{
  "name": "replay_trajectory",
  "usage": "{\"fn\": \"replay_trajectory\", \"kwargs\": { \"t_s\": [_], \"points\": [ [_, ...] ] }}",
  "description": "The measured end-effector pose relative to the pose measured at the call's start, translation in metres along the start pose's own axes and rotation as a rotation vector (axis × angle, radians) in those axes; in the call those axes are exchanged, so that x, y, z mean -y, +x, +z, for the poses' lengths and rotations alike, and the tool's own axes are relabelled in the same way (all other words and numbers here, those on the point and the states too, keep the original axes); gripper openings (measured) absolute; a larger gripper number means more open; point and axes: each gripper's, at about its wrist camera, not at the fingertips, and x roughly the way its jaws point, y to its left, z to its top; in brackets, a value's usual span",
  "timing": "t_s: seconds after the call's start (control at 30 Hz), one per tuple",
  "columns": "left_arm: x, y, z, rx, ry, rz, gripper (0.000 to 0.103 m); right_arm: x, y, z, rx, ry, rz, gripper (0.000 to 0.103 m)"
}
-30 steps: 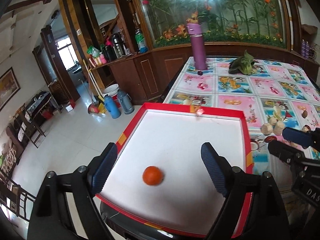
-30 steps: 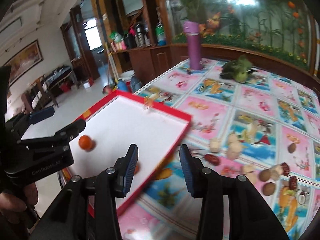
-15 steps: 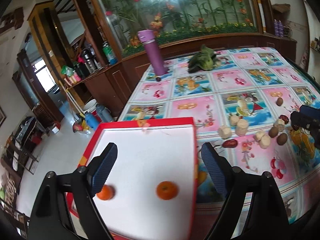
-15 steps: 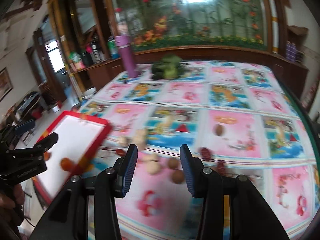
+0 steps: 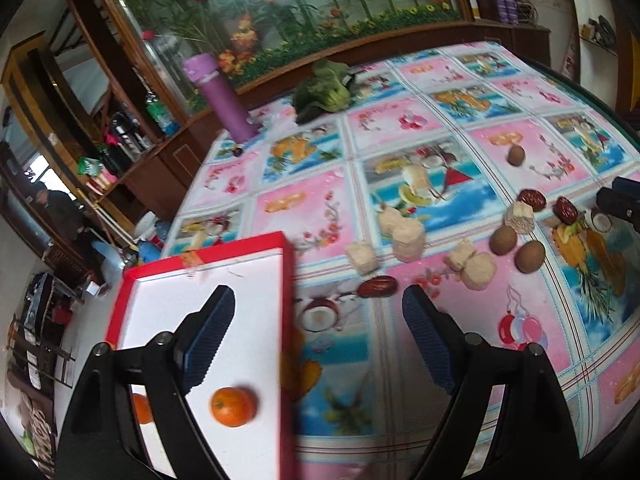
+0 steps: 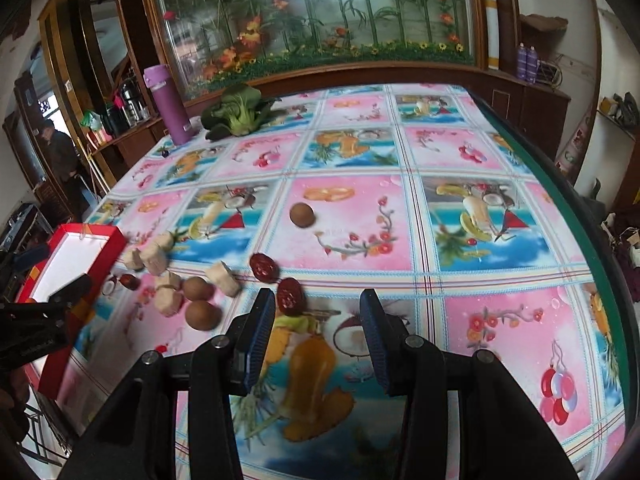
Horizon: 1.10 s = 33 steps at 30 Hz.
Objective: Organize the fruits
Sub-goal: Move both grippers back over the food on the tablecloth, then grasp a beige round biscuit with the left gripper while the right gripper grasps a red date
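Note:
A red-rimmed white tray (image 5: pixel 285 280) sits at the table's left edge and holds two oranges (image 5: pixel 233 407). My left gripper (image 5: pixel 316 338) hovers open over the tray's right rim, empty. Brown round fruits (image 5: pixel 530 256), red dates (image 5: pixel 378 287) and pale cut chunks (image 5: pixel 408 237) lie scattered on the tablecloth to its right. My right gripper (image 6: pixel 318 334) is open and empty, low over the cloth, with a date (image 6: pixel 291 302) just ahead of its left finger. Another date (image 6: pixel 264 267), two brown fruits (image 6: pixel 203 314) and a lone one (image 6: pixel 302 214) lie beyond. The tray (image 6: pixel 116 246) shows at the left.
A purple flask (image 6: pixel 168 106) and a leafy green vegetable (image 6: pixel 236 114) stand at the table's far side, before a glass case of flowers. The table's green edge (image 6: pixel 580 216) runs down the right. A person (image 6: pixel 58 152) stands in the doorway at far left.
Both grippers have swung right, away from the tray and toward the scattered fruit. The right gripper now sits close over the dates. Both stay open and empty.

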Motion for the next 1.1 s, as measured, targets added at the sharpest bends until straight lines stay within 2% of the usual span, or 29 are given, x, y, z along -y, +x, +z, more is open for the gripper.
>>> {"fn": "replay_trajectory", "kwargs": {
  "t_s": [0.1, 0.13, 0.27, 0.37, 0.63, 0.67, 0.77, 0.87, 1.03, 1.1],
  "points": [
    [0.011, 0.012, -0.002, -0.038, 0.012, -0.059, 0.086, 0.001, 0.007, -0.001, -0.030, -0.002, 0.010, 0.044],
    [0.014, 0.016, -0.003, -0.050, 0.014, -0.103, 0.086, 0.000, 0.010, -0.001, -0.040, -0.006, 0.013, 0.044],
    [0.023, 0.022, -0.003, -0.075, 0.006, -0.200, 0.086, -0.001, 0.020, 0.000, -0.076, -0.009, 0.030, 0.044],
    [0.023, 0.028, 0.001, -0.091, -0.014, -0.247, 0.086, -0.005, 0.026, 0.002, -0.090, -0.015, 0.045, 0.044],
    [0.040, 0.035, 0.015, -0.135, -0.040, -0.405, 0.086, -0.014, 0.038, 0.009, -0.088, -0.038, 0.039, 0.044],
    [0.041, 0.037, 0.015, -0.144, -0.045, -0.416, 0.084, -0.014, 0.040, 0.009, -0.095, -0.037, 0.039, 0.044],
    [0.046, 0.047, 0.016, -0.171, -0.048, -0.431, 0.070, -0.014, 0.046, 0.009, -0.120, -0.034, 0.039, 0.043],
    [0.048, 0.050, 0.018, -0.162, -0.047, -0.430, 0.069, -0.015, 0.048, 0.009, -0.114, -0.041, 0.039, 0.043],
    [0.048, 0.050, 0.019, -0.136, -0.052, -0.429, 0.060, -0.017, 0.050, 0.010, -0.110, -0.059, 0.021, 0.027],
    [0.047, 0.050, 0.019, -0.127, -0.048, -0.431, 0.052, -0.018, 0.050, 0.010, -0.110, -0.061, 0.021, 0.017]
  ]
}}
